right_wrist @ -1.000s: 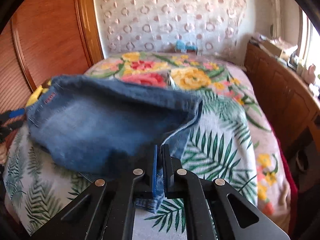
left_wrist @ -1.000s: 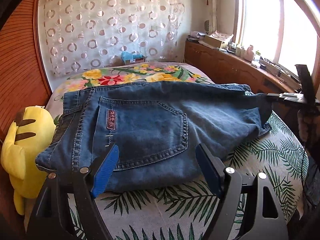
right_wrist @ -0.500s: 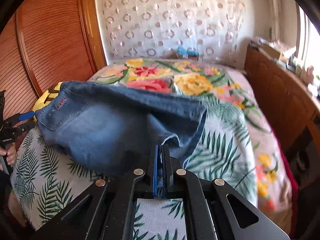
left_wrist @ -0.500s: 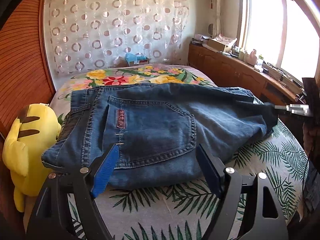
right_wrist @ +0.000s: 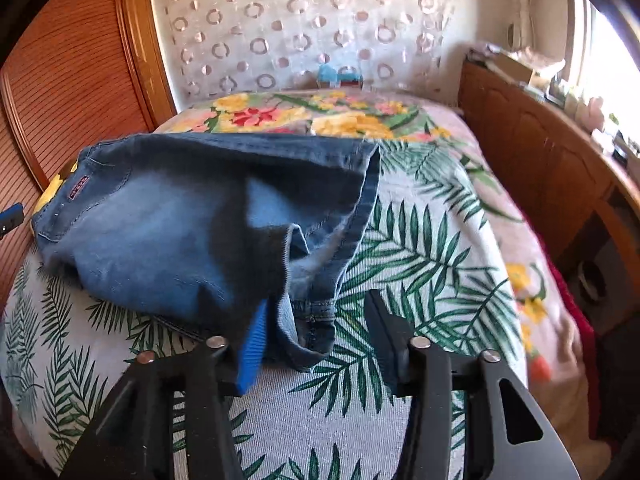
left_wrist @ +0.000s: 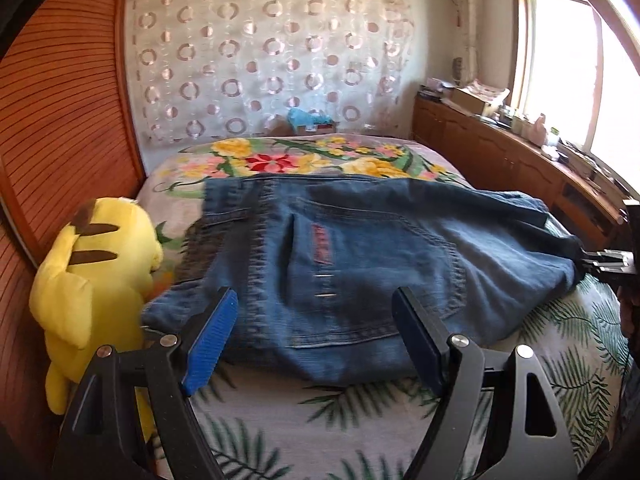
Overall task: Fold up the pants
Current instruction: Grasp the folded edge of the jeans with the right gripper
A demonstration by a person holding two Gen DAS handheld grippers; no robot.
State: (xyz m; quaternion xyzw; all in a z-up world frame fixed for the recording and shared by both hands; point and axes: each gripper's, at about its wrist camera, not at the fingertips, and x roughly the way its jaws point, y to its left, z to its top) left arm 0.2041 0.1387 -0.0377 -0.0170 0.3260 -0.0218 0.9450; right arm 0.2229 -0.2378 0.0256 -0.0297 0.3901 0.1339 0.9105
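A bed point(left_wrist: 360, 432) with a leaf-and-flower spread fills a room with a ring-patterned curtain point(left_wrist: 260, 64), wooden panelling and a cabinet under a window; folded denim pants point(left_wrist: 360, 256) lie across it. The left wrist view alone shows a yellow plush toy point(left_wrist: 92, 280) beside the waistband. Left gripper point(left_wrist: 314, 340) and right gripper point(right_wrist: 316, 340) both stand wide apart, gripping nothing; the hem lies loose between the right fingers.
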